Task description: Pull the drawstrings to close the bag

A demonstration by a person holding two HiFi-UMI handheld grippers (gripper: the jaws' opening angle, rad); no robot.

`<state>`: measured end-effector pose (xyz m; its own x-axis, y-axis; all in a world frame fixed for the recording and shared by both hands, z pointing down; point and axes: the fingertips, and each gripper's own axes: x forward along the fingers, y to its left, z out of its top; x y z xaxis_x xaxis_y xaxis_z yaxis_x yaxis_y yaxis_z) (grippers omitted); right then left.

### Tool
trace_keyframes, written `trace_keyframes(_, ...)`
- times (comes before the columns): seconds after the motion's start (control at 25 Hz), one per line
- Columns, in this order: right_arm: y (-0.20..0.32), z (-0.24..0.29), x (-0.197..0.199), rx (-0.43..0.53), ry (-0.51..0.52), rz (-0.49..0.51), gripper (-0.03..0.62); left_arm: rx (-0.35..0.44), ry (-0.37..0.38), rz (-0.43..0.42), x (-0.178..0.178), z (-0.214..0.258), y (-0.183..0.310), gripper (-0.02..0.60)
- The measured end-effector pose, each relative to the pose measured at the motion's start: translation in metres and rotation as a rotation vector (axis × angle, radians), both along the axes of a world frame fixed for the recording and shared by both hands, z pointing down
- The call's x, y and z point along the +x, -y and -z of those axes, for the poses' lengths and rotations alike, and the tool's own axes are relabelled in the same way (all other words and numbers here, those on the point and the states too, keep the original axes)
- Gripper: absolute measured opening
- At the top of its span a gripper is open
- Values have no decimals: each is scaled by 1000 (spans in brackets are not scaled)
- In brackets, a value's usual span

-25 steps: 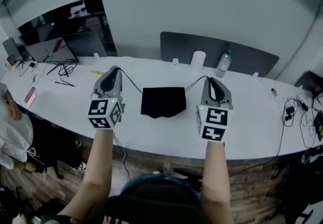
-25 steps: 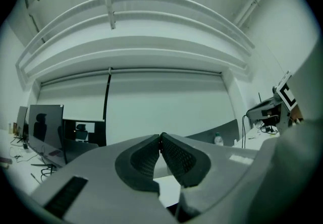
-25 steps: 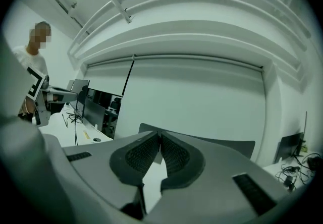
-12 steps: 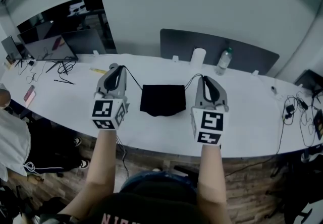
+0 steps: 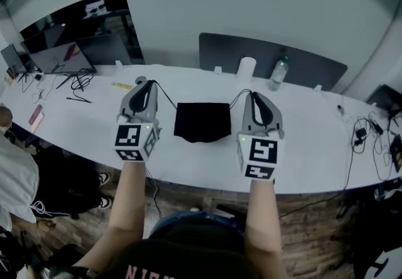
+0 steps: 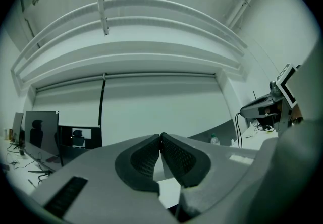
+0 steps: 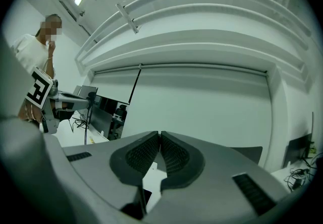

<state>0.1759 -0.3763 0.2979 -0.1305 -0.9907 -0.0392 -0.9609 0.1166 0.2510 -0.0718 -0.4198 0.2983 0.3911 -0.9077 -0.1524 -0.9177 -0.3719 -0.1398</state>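
A flat black drawstring bag (image 5: 202,122) lies on the white table (image 5: 188,161) between my two grippers. My left gripper (image 5: 142,82) stands to its left, jaws shut, with the left drawstring (image 5: 165,95) running from the bag's top corner to its tips. On the other side my right gripper (image 5: 249,93) is also shut, and the right drawstring (image 5: 237,100) arcs up to its tips. Both gripper views look over the table at the wall. The left gripper (image 6: 160,137) and the right gripper (image 7: 159,134) show pads pressed together, and the thin cord between them is too fine to see.
A water bottle (image 5: 277,75) and a white cylinder (image 5: 246,70) stand behind the bag by a dark panel (image 5: 276,61). Cables (image 5: 364,136) lie at the right, more cables (image 5: 78,86) and a monitor (image 5: 59,58) at the left. A person (image 5: 12,171) sits at the left edge.
Both grippers have come a little inward toward the bag, the right one more. The drawstrings, stretched straighter a second ago, now hang in looser curves.
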Motion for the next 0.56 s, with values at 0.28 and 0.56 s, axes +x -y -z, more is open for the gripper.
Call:
trace_keyframes(0.28, -3, -2, -1, -4, 2, 0, 9, -1, -2, 6, -4, 0, -1, 15)
trace_keyframes(0.56, -4, -5, -3, -12, -6, 3, 9, -8, 1, 8, -6, -3, -3, 15)
